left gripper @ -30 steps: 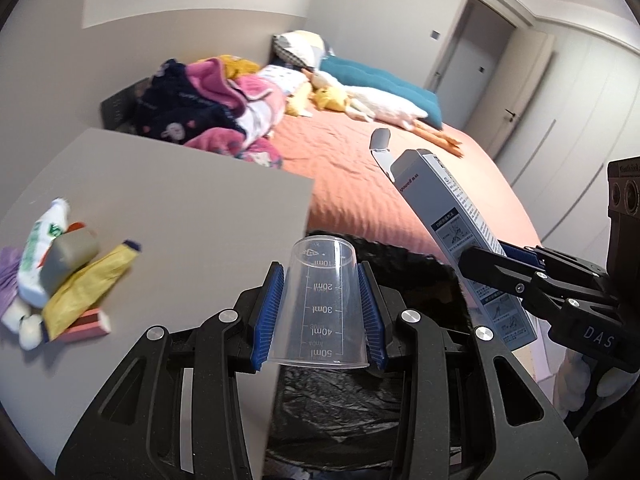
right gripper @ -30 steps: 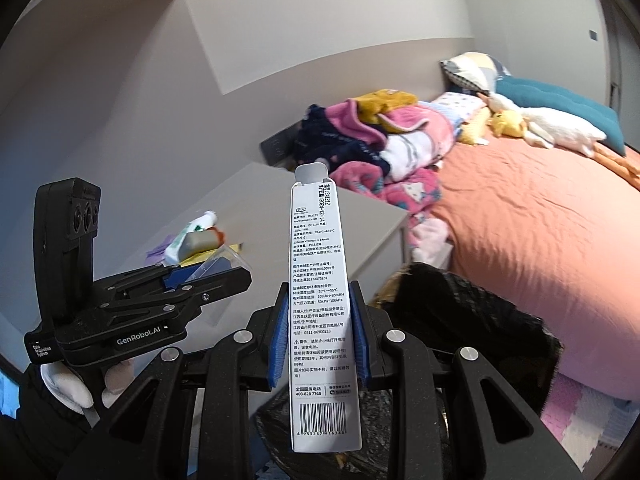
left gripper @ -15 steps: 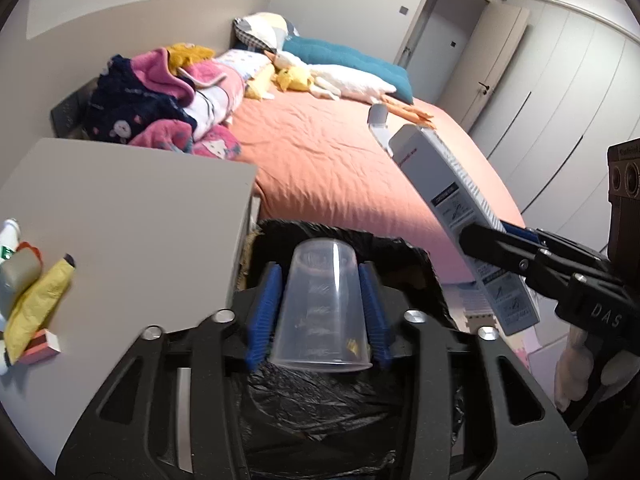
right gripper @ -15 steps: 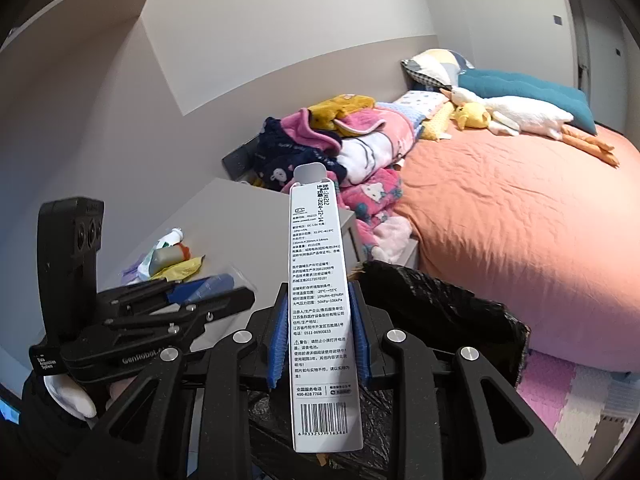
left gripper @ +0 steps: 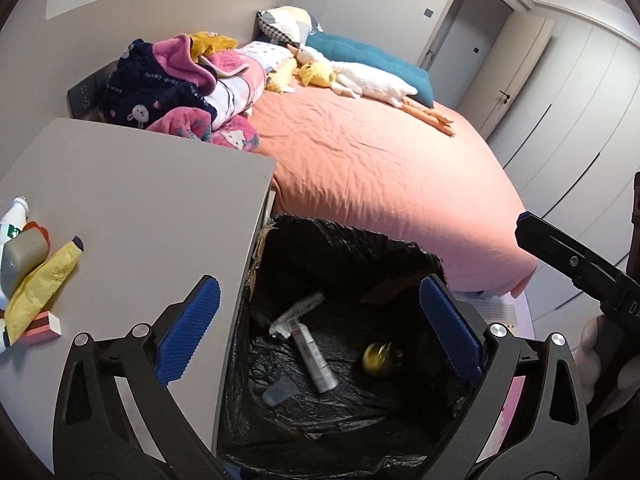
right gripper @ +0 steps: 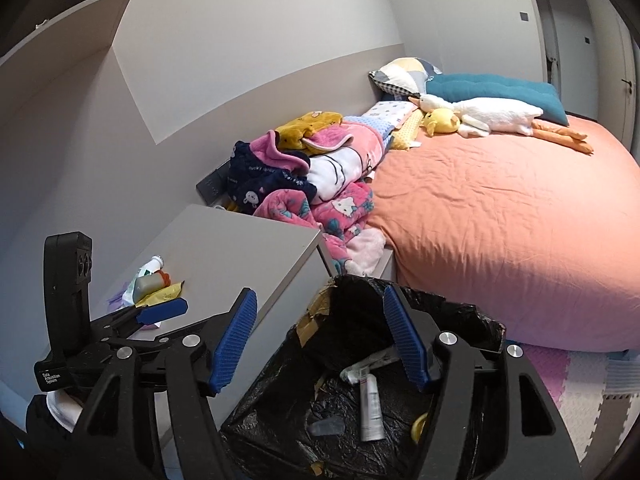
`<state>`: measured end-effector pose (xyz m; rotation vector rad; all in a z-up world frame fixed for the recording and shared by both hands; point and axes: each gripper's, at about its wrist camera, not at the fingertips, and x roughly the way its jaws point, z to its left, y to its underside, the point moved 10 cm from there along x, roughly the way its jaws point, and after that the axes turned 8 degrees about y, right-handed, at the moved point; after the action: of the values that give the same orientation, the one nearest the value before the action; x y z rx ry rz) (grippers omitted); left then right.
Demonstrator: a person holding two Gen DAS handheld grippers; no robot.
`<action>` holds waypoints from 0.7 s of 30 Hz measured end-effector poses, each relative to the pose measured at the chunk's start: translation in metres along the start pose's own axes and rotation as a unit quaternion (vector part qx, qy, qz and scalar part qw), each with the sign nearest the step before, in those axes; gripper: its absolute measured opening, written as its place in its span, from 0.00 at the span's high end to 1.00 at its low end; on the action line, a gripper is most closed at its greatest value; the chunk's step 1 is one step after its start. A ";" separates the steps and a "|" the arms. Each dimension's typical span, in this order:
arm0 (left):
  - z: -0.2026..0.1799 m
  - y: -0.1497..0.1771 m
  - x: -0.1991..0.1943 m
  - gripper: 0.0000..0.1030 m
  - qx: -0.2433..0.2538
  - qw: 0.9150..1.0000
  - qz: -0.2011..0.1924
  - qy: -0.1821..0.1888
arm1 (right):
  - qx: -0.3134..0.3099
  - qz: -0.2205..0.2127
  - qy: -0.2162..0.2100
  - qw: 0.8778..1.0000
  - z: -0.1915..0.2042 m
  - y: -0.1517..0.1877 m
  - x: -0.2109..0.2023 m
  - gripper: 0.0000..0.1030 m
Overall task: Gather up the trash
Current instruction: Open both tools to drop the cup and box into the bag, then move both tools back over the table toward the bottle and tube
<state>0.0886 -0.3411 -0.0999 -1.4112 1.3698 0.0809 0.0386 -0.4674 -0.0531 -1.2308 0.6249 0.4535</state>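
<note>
Below both tongs, black-lined trash bin (left gripper: 352,248): left gripper (left gripper: 318,330) and right gripper (right gripper: 320,344) opening, empty (nothing between jaws); keep clear of liner.

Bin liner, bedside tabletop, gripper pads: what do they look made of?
Bin liner: thin black plastic film, glossy, crinkled and folded over the rim. Bedside tabletop: smooth matte grey board, probably laminate; no grain shows. Gripper pads: blue, finely ribbed, likely rubber or soft plastic, on black hard-plastic fingers.
</note>
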 end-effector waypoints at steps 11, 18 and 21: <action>0.009 0.000 -0.016 0.06 -0.001 1.000 -0.017 -0.012 | -0.017 0.000 -0.017 1.000 0.021 -0.001 0.004 0.33; 0.032 0.004 -0.035 0.06 -0.017 0.999 -0.032 -0.035 | -0.030 0.007 -0.045 0.999 0.048 0.001 0.011 0.30; 0.047 0.009 -0.047 0.06 -0.025 0.998 -0.037 -0.048 | -0.038 0.009 -0.057 0.998 0.065 0.003 0.015 0.27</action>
<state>0.0949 -0.2752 -0.0915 -1.4801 1.2426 0.1338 0.0600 -0.4044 -0.0519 -1.2636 0.5255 0.5632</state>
